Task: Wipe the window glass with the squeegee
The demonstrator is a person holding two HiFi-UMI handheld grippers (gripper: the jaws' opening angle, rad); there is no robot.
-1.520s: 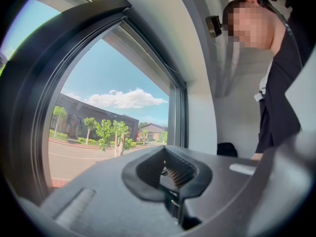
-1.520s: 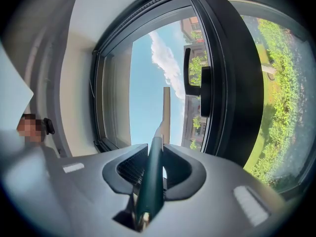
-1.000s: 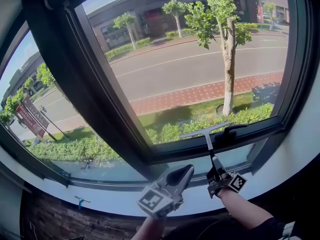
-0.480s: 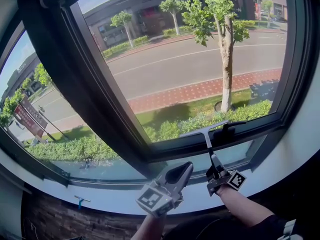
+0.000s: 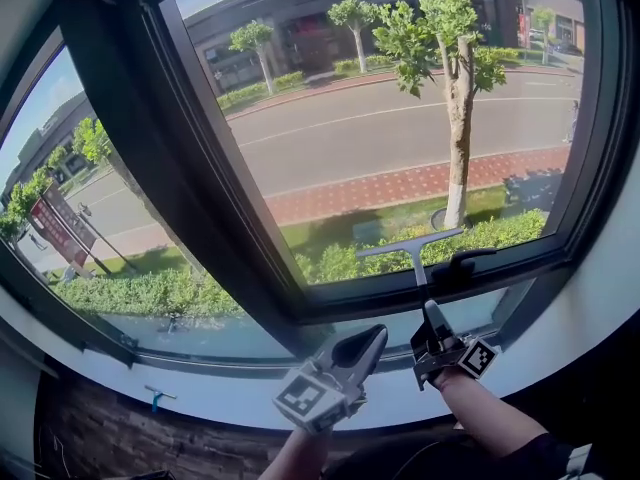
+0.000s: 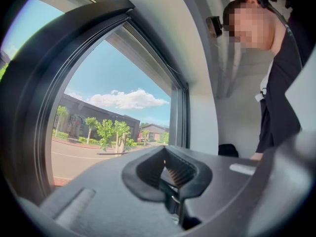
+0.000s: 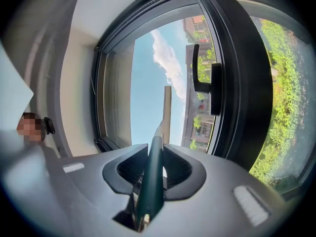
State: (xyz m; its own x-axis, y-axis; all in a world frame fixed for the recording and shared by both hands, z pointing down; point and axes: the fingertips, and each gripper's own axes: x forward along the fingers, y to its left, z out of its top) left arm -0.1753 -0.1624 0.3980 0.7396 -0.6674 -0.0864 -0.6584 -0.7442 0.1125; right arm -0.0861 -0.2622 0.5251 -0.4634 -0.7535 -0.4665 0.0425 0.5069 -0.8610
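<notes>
Sunlit street, trees and a hedge show through the window glass (image 5: pixel 380 118), which sits in a dark frame above a pale sill (image 5: pixel 230 408). A black window handle (image 5: pixel 465 263) is mounted on the lower frame rail. The squeegee (image 5: pixel 415 253) stands just left of that handle, its blade low on the pane and seemingly against the glass, its stem running down below the handle into the right gripper (image 5: pixel 432 330), whose jaws pinch the dark green grip. The left gripper (image 5: pixel 362 346) hangs further left of the handle and lower, jaws pressed together on nothing.

The main risk I see is the blade's right end catching on the window handle if the stroke drifts that way, which could twist the slim grip in the jaws or lift the rubber and leave streaks. The thick diagonal mullion (image 5: pixel 200 178), well left of the handle, bounds the sweep on that side. A small blue object (image 5: pixel 155 396) lies on the sill far left of the handle; what it is I cannot tell
</notes>
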